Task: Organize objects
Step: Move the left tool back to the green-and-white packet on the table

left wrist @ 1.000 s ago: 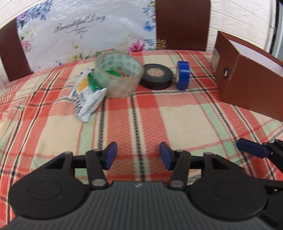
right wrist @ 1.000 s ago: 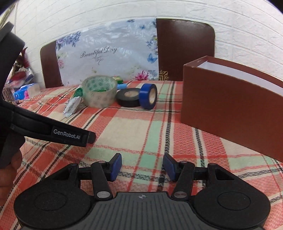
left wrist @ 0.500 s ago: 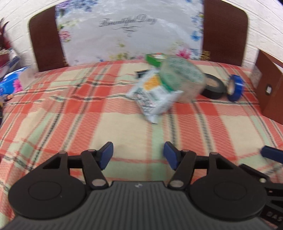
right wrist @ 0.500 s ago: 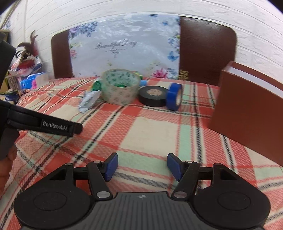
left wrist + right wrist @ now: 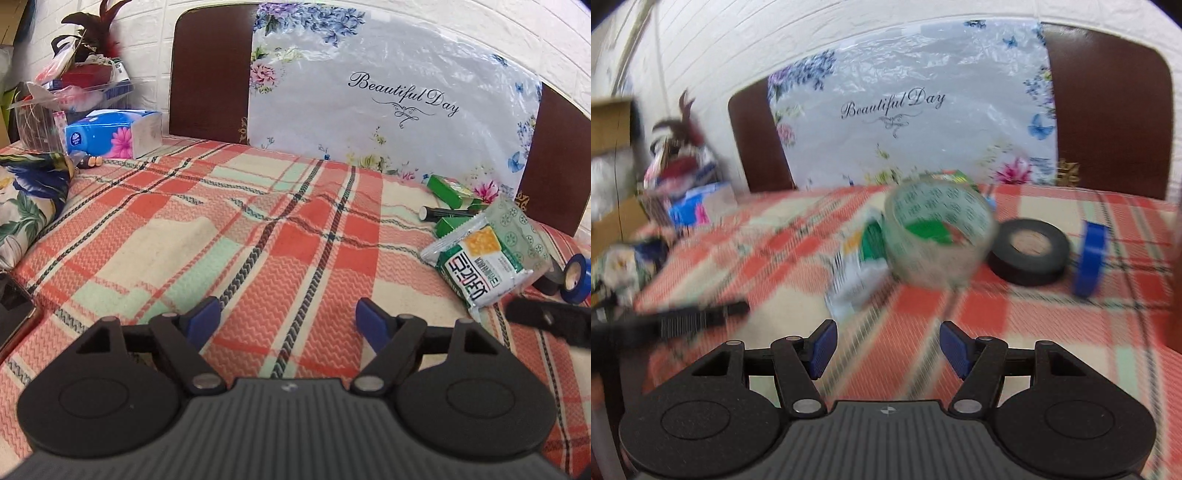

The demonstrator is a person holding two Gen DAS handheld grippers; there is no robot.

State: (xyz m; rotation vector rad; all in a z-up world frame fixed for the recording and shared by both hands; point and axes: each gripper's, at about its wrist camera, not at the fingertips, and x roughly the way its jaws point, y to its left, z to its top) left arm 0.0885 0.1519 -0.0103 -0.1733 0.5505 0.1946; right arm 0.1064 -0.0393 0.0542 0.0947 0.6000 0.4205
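Nothing is sorted yet: the snack packet point(image 5: 484, 264), clear tape point(image 5: 936, 240), black tape point(image 5: 1028, 251) and blue tape point(image 5: 1089, 254) lie together on the counter point(image 5: 258, 240). Left gripper point(image 5: 288, 323) is opening, empty; right gripper point(image 5: 888, 347) is spread, empty.

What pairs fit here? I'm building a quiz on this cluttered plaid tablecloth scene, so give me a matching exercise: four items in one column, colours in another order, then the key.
Items:
1. wide roll of tape lying flat
2. narrow roll of tape standing on edge
3. big see-through roll of packing tape
4. small cardboard box at the back

Colours:
A. clear
B. green
C. black
D. blue

Pairs: 1-C, 2-D, 3-A, 4-B
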